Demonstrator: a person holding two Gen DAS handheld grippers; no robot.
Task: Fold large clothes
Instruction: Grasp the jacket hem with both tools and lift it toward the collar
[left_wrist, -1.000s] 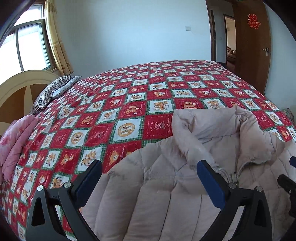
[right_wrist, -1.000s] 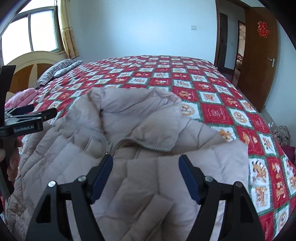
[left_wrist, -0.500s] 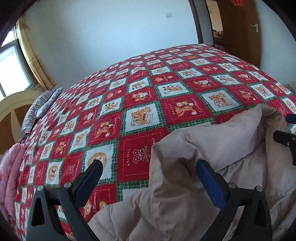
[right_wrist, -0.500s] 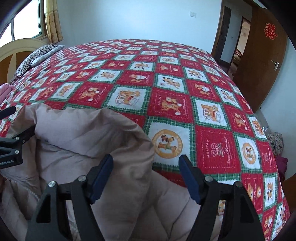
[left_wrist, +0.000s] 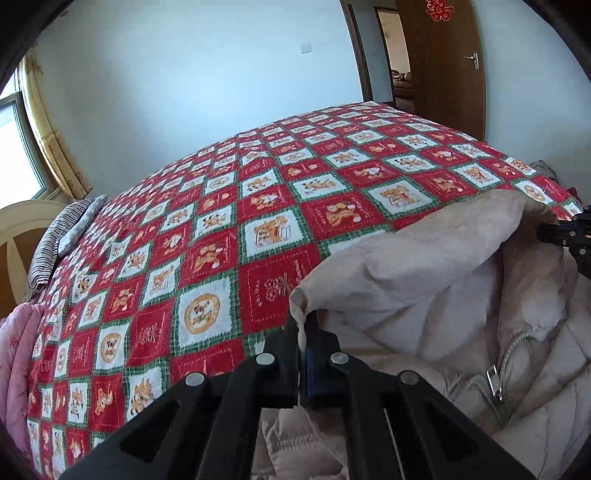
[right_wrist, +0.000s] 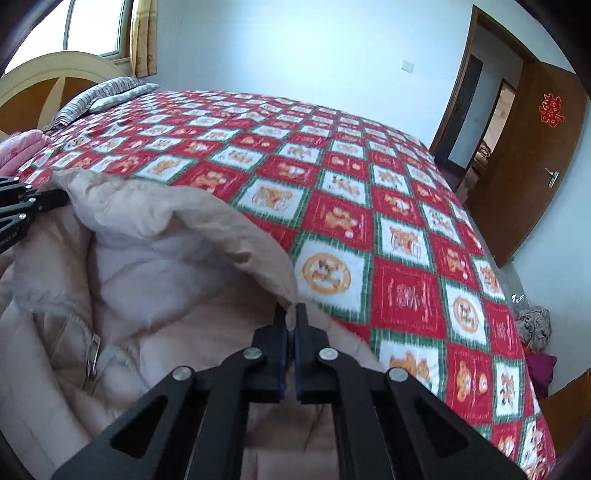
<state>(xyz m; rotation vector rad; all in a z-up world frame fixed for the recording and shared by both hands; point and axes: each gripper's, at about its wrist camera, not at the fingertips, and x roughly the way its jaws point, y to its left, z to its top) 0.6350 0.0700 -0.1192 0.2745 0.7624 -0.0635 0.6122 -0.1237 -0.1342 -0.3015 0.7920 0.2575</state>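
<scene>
A beige puffer jacket (left_wrist: 436, 266) lies on the bed, collar toward the far side, zipper pull (left_wrist: 493, 382) showing. My left gripper (left_wrist: 306, 325) is shut on the left corner of the jacket's collar. My right gripper (right_wrist: 291, 312) is shut on the right corner of the collar of the jacket (right_wrist: 155, 251). The collar edge stretches between the two grippers. The right gripper's tip shows at the right edge of the left wrist view (left_wrist: 569, 232). The left gripper's tip shows at the left edge of the right wrist view (right_wrist: 33, 201).
The bed has a red, white and green patterned quilt (left_wrist: 236, 206). A striped pillow (left_wrist: 62, 236) and a pink blanket (left_wrist: 14, 354) lie by the wooden headboard (right_wrist: 48, 81). A brown door (right_wrist: 532, 155) stands open at the right. Clothes lie on the floor (right_wrist: 535, 328).
Both grippers moved forward to the collar's corners and shut on them. They were open half a second ago.
</scene>
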